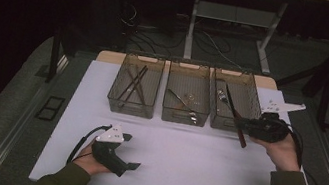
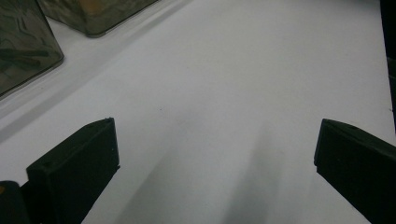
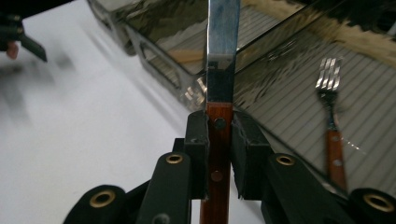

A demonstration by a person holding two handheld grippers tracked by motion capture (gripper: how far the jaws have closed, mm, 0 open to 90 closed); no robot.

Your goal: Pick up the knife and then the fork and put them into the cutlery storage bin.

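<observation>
The right gripper (image 3: pixel 219 154) has its fingers clamped on a wooden-handled knife (image 3: pixel 220 70), held over the right-hand bin (image 1: pixel 250 89) where a fork (image 3: pixel 330 107) lies. Judging by that, sorting is mid-step: next, lower and release it there, while the left gripper (image 1: pixel 131 152) rests open-fingered on the counter (image 1: pixel 192 158)

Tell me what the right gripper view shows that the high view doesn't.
Right gripper view alone: the right claw shut on the knife's wooden handle, its rivets plain, and the fork's tines through the bin wall.

High view alone: all three bins side by side, sticks in the left bin, and the left claw open above the table.

Both: the knife held at the right bin, fork inside, white table.
</observation>
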